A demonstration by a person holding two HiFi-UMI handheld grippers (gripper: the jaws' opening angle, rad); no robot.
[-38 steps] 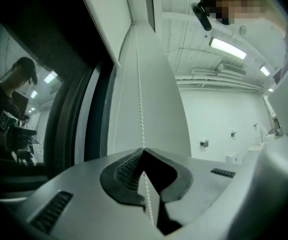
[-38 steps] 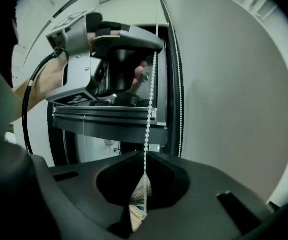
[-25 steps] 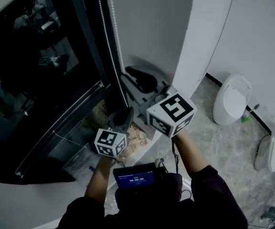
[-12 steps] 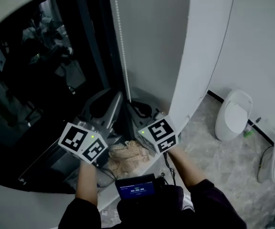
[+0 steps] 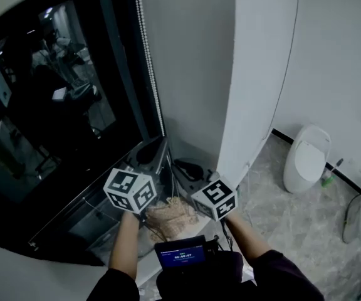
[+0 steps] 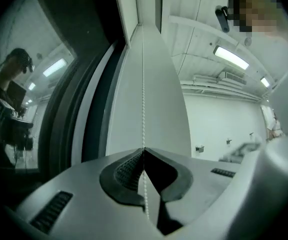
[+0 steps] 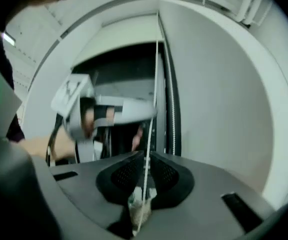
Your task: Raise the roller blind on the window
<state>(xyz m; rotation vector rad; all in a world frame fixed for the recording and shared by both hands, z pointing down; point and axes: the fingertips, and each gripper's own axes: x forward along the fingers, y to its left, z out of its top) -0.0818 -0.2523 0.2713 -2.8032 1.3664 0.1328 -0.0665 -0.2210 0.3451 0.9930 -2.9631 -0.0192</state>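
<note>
Left gripper [image 6: 144, 151] fingers are pinched tight on the bead chain [image 6: 143, 84], while lower down the right gripper [image 7: 145, 160] fingers stand only narrowly parted and the chain runs loose between them, so one grip carries the whole pull! The chain hangs along the right edge of the dark window [image 5: 55, 105], and the roller blind [image 7: 116, 31] looks high already, its pale hem near the top of the glass. The danger, I'd say: beads slipping through that single pinch, or a sideways tug jamming the chain up at the roller.

Bead chain [image 6: 143, 84] between left tongs [image 6: 144, 150]
</note>
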